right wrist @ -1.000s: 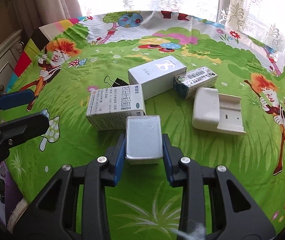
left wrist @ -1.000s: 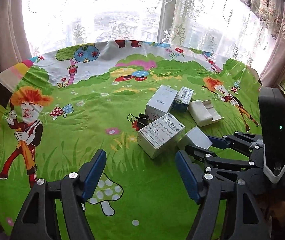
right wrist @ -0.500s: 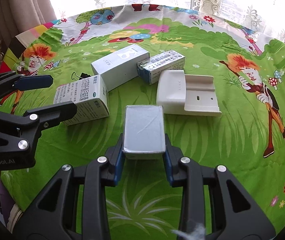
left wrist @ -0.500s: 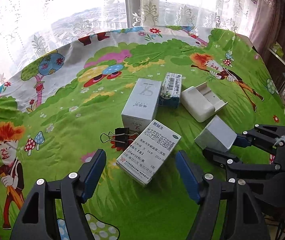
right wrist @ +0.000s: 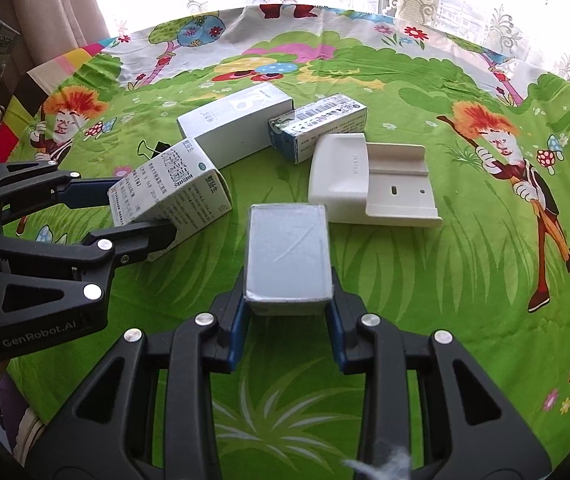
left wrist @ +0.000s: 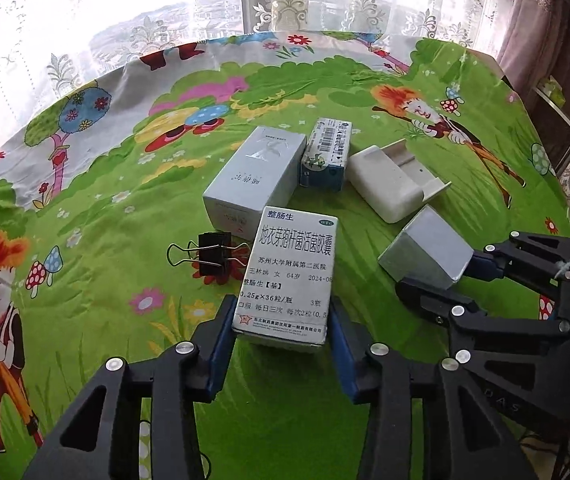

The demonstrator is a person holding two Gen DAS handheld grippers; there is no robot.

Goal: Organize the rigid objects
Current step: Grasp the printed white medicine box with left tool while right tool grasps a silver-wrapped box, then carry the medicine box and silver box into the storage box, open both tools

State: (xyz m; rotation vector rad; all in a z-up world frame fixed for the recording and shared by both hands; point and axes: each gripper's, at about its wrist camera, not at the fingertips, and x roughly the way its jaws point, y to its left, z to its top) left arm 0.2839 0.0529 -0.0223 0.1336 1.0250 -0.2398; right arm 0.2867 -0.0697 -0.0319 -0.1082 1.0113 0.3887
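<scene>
On the worktop's green cartoon-print cloth point(left wrist: 85, 208), the left gripper point(left wrist: 281, 334) is closing its jaws around the white printed medicine box point(left wrist: 291, 276), just right of the black binder clip point(left wrist: 213, 254), probably to shift it. To the box's right, the right gripper point(right wrist: 287, 316) clamps a small silver-grey box point(right wrist: 287, 254), jaws tight on its sides, seemingly for regrouping.

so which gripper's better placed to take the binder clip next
Neither is free, but the left gripper sits nearer: the binder clip lies just left of the medicine box that it is closing around. The right gripper is shut on the grey box, farther off.
</scene>
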